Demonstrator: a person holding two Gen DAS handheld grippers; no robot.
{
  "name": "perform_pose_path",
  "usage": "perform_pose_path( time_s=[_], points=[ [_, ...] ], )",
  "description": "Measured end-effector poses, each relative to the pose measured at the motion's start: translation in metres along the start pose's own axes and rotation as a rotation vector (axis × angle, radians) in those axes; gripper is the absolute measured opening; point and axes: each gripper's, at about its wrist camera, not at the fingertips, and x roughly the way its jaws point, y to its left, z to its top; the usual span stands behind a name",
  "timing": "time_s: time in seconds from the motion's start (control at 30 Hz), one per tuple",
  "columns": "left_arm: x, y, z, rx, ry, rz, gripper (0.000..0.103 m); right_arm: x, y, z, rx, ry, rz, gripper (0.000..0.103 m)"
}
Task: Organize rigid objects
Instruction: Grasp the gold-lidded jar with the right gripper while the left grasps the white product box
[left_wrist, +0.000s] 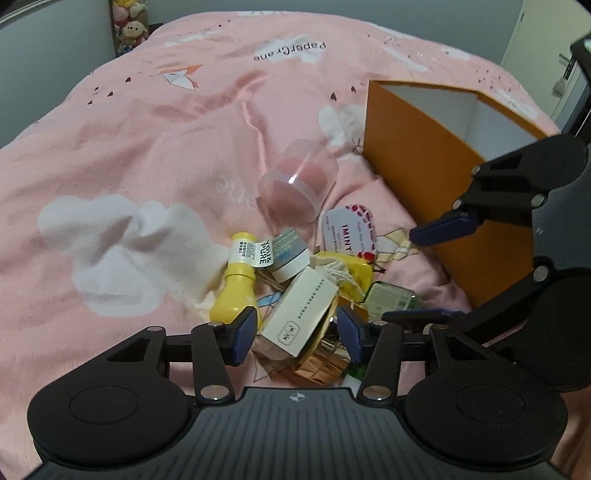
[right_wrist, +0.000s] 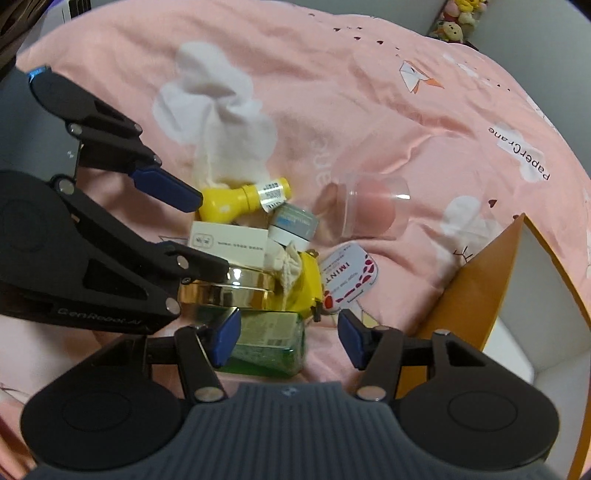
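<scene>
A heap of small items lies on the pink bedcover: a yellow bottle (left_wrist: 236, 291), a small grey jar (left_wrist: 290, 258), a white carton (left_wrist: 299, 317) on a gold tin (left_wrist: 325, 363), a green bottle (right_wrist: 269, 341), a white mint tin (left_wrist: 349, 230) and a clear plastic cup (left_wrist: 297, 181) with a pink sponge. My left gripper (left_wrist: 297, 334) is open, its jaws either side of the white carton's near end. My right gripper (right_wrist: 288, 339) is open, low over the green bottle, which lies by its left finger. An orange box (left_wrist: 417, 162) stands open to the right.
A white cloth (left_wrist: 129, 243) lies left of the heap. A small cloth pouch on a yellow object (left_wrist: 351, 275) sits in the heap's middle. Plush toys (left_wrist: 129, 26) stand at the far wall. The orange box's inside (right_wrist: 535, 306) is white.
</scene>
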Motion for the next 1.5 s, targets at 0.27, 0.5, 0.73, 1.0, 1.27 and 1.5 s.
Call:
perform_pose_path(
  time_s=[0.27, 0.5, 0.73, 1.0, 1.27, 1.5],
  points=[
    [0.006, -0.008, 0.003, 0.044, 0.011, 0.069, 0.041, 0.009, -0.006, 0.001, -0.001, 0.021, -0.004, 0.059],
    [0.018, -0.015, 0.012, 0.096, 0.019, 0.049, 0.046, 0.009, -0.004, 0.002, -0.002, 0.022, -0.003, 0.061],
    [0.016, -0.018, 0.01, 0.177, 0.068, 0.059, 0.04, 0.008, -0.005, 0.001, 0.001, 0.026, -0.014, 0.064],
    [0.028, -0.023, 0.006, 0.221, 0.065, 0.083, 0.043, 0.011, -0.003, 0.001, 0.002, 0.03, -0.023, 0.064],
    [0.028, -0.022, 0.002, 0.198, 0.04, 0.069, 0.037, 0.01, -0.001, -0.002, -0.006, 0.022, -0.025, 0.064],
    [0.003, -0.003, -0.003, 0.025, 0.011, 0.008, 0.034, 0.006, -0.004, -0.001, 0.034, 0.002, 0.013, 0.064]
  ],
)
